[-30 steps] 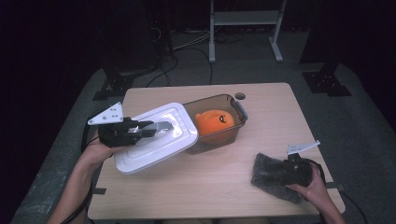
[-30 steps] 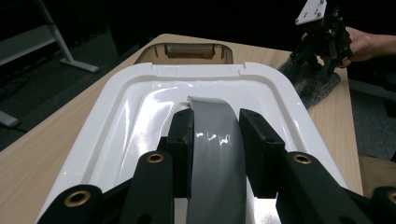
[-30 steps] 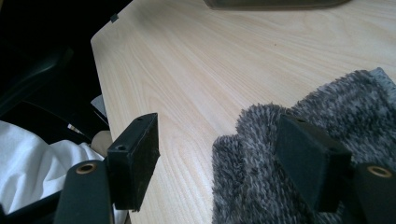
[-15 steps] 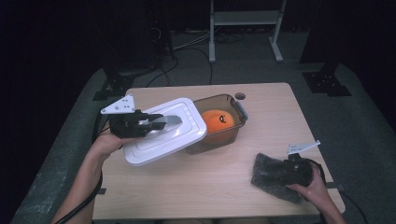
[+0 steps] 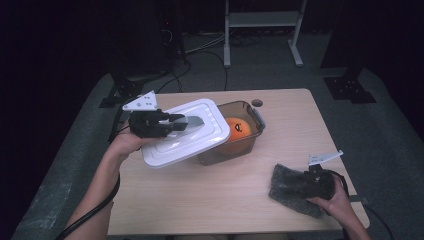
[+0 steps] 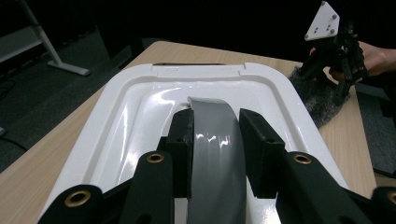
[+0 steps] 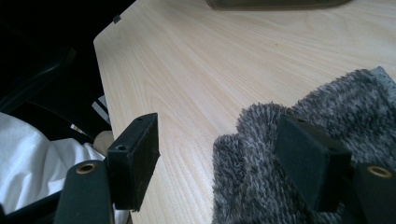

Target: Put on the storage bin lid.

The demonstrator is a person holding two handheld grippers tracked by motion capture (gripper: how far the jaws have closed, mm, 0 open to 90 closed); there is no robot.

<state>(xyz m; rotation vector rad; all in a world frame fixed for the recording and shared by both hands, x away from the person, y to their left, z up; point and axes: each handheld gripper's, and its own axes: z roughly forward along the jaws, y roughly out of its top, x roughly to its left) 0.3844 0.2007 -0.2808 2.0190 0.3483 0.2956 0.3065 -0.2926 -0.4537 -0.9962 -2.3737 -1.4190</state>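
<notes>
Gripping the grey handle (image 6: pixel 212 140) of the white lid (image 5: pixel 186 132), the left claw (image 5: pixel 172 123) has both pads pressed against the handle's sides, as the left claw view shows. That lid hangs tilted above the brown container (image 5: pixel 235 142), covering the container's left part, with its right edge over the orange ball (image 5: pixel 238 129) that sits inside. The container stands on the surface (image 5: pixel 280 120), just short of a small round hole (image 5: pixel 257 103) in the board beyond it.

Well to the right of the container and nearer the person, the right claw (image 5: pixel 312 182) rests with its jaws wide apart. In the right claw view one pad lies on the grey fluffy cloth (image 7: pixel 299 154) and the other stands over bare wood, so nothing is clamped. The cloth lies flat near the surface's front right corner.
</notes>
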